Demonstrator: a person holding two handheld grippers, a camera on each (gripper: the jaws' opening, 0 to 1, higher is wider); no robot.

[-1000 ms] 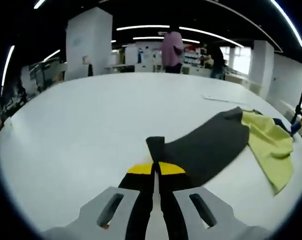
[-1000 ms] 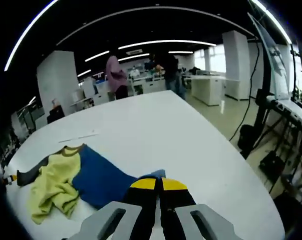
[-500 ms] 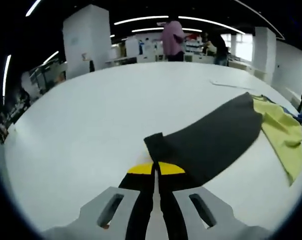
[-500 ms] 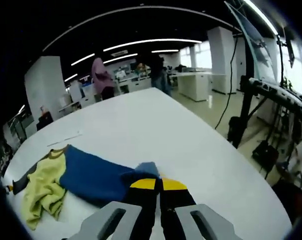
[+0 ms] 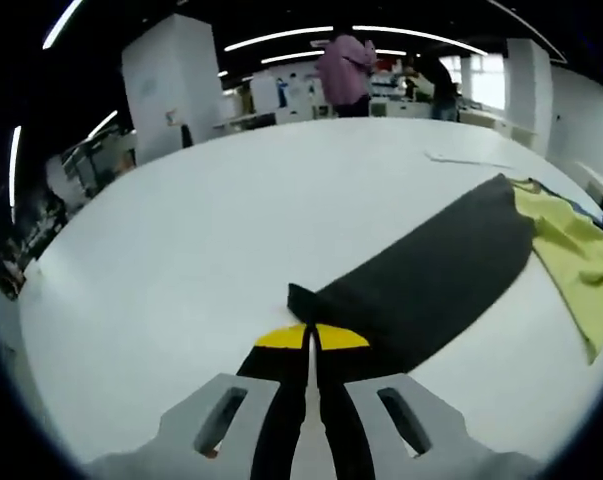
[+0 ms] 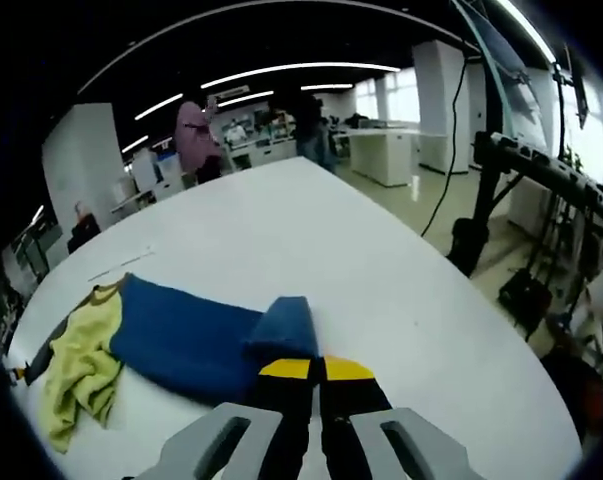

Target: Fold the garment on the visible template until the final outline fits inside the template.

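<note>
Each gripper, left gripper (image 5: 311,338) on the dark sleeve (image 5: 421,280) and right gripper (image 6: 316,368) on the blue sleeve (image 6: 186,335), pinches its cuff, apparently spreading the garment flat on the table (image 5: 201,230).

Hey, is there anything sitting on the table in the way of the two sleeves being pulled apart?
Nothing visible does. The left gripper is shut on the dark sleeve and the right gripper on the blue sleeve, with bare white table around both.
</note>
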